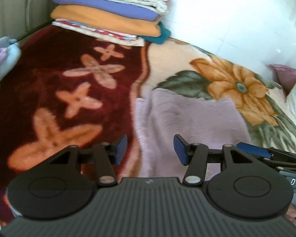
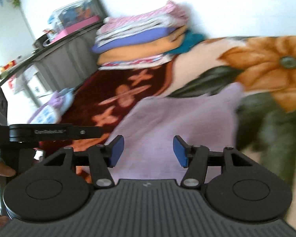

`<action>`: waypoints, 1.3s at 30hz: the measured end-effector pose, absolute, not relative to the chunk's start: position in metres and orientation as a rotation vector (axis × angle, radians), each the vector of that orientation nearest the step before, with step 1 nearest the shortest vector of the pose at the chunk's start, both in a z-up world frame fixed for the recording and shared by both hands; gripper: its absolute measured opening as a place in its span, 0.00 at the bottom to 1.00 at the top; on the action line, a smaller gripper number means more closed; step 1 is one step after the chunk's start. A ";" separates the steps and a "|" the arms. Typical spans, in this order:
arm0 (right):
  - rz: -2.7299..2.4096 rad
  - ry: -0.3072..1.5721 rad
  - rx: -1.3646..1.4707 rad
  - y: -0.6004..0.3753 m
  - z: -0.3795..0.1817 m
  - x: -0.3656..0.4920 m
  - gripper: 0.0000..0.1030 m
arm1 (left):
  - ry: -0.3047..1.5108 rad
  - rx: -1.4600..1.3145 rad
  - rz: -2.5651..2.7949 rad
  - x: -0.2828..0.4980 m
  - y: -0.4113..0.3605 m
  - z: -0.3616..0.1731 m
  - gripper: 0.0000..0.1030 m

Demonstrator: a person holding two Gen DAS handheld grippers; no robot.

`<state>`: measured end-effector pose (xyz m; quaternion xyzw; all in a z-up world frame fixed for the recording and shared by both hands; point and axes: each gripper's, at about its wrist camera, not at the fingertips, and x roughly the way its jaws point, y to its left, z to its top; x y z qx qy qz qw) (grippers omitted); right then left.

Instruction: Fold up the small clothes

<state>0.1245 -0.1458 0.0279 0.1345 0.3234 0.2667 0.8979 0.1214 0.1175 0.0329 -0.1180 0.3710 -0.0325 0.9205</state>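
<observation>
A small lilac garment (image 1: 189, 126) lies flat on the flowered blanket (image 1: 69, 90). It also shows in the right wrist view (image 2: 179, 116). My left gripper (image 1: 150, 150) is open and empty, just above the garment's near left edge. My right gripper (image 2: 148, 151) is open and empty, over the garment's near part. The right gripper's blue pad shows at the right edge of the left wrist view (image 1: 254, 150). The left gripper's body shows at the left of the right wrist view (image 2: 49, 133).
A stack of folded clothes (image 1: 112, 11) stands at the far end of the blanket; it also shows in the right wrist view (image 2: 140, 39). Loose lilac and light blue clothes (image 1: 4, 55) lie at the left edge. A white wall (image 1: 236, 19) runs behind. A cluttered shelf (image 2: 65, 29) stands far left.
</observation>
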 end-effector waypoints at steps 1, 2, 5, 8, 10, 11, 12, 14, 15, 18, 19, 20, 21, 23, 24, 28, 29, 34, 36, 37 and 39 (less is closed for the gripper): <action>0.527 0.666 0.293 -0.156 0.028 0.124 0.63 | 0.766 -0.250 -0.078 0.125 0.115 0.032 0.53; 0.510 0.667 0.310 -0.163 0.027 0.123 0.63 | 0.771 -0.258 -0.091 0.129 0.111 0.031 0.53; 0.446 0.668 0.351 -0.184 0.021 0.123 0.67 | 0.775 -0.259 -0.120 0.143 0.102 0.027 0.53; 0.386 0.678 0.375 -0.194 0.012 0.126 0.68 | 0.786 -0.241 -0.112 0.160 0.093 0.020 0.53; 0.363 0.686 0.402 -0.201 0.005 0.127 0.68 | 0.791 -0.244 -0.104 0.170 0.091 0.014 0.53; 0.349 0.690 0.419 -0.203 0.002 0.129 0.68 | 0.789 -0.249 -0.100 0.175 0.090 0.010 0.53; 0.341 0.693 0.432 -0.203 -0.002 0.130 0.68 | 0.788 -0.254 -0.097 0.179 0.089 0.006 0.53; 0.317 0.705 0.455 -0.206 -0.010 0.135 0.69 | 0.789 -0.251 -0.097 0.187 0.087 -0.001 0.53; 0.310 0.713 0.464 -0.206 -0.013 0.137 0.69 | 0.790 -0.249 -0.094 0.190 0.086 -0.004 0.53; 0.306 0.730 0.499 -0.203 -0.025 0.142 0.69 | 0.805 -0.262 -0.081 0.204 0.087 -0.014 0.53; 0.311 0.733 0.510 -0.202 -0.028 0.143 0.69 | 0.808 -0.277 -0.084 0.207 0.088 -0.017 0.53; 0.314 0.736 0.513 -0.201 -0.031 0.143 0.70 | 0.806 -0.288 -0.090 0.210 0.089 -0.020 0.52; 0.315 0.739 0.515 -0.199 -0.033 0.144 0.70 | 0.799 -0.294 -0.095 0.211 0.089 -0.022 0.51; 0.327 0.750 0.527 -0.197 -0.039 0.145 0.70 | 0.782 -0.297 -0.116 0.212 0.088 -0.027 0.20; 0.338 0.758 0.536 -0.195 -0.041 0.146 0.70 | 0.776 -0.302 -0.123 0.211 0.088 -0.028 0.19; 0.400 0.745 0.511 -0.178 -0.037 0.139 0.70 | 0.685 -0.295 -0.070 0.194 0.099 -0.014 0.16; 0.408 0.730 0.471 -0.172 -0.034 0.135 0.70 | 0.667 -0.280 -0.045 0.190 0.103 -0.011 0.13; 0.367 0.718 0.318 -0.147 -0.033 0.128 0.71 | 0.743 -0.220 -0.028 0.199 0.115 -0.026 0.13; 0.366 0.736 0.341 -0.150 -0.037 0.132 0.72 | 0.739 -0.216 -0.031 0.197 0.114 -0.028 0.15; 0.367 0.746 0.365 -0.154 -0.039 0.133 0.72 | 0.737 -0.214 -0.031 0.196 0.114 -0.026 0.15; 0.373 0.758 0.414 -0.161 -0.039 0.134 0.72 | 0.741 -0.230 -0.041 0.193 0.115 -0.023 0.15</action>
